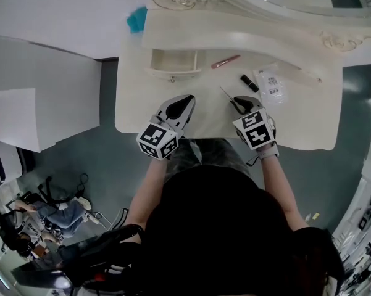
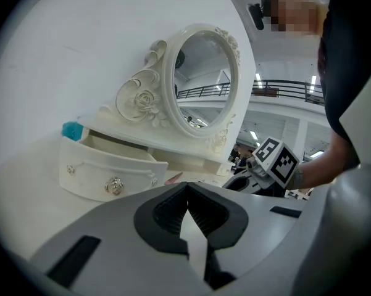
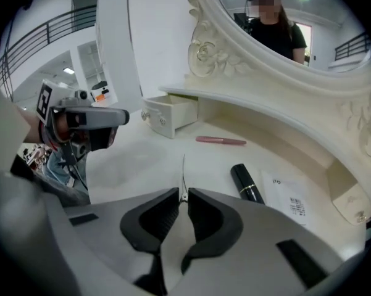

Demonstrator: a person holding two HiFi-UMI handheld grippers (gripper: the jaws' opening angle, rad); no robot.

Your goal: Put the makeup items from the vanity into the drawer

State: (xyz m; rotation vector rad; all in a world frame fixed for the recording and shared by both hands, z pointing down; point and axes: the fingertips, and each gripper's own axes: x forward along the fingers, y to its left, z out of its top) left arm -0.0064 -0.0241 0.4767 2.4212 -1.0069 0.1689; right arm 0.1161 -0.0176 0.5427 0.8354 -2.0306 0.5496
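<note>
Fingertips (image 3: 163,205), right gripper (image 3: 182,193), around thin tool (image 3: 183,168).

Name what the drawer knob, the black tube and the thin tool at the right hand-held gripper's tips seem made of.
The drawer knob: probably metal, silvery with bright glints. The black tube: likely glossy plastic, smooth with a gold band. The thin tool: looks like bare metal, pale grey and wire-thin; too small for certainty.

Behind: oval mirror (image 2: 200,79) w/ teal thing (image 2: 72,130) near.
</note>
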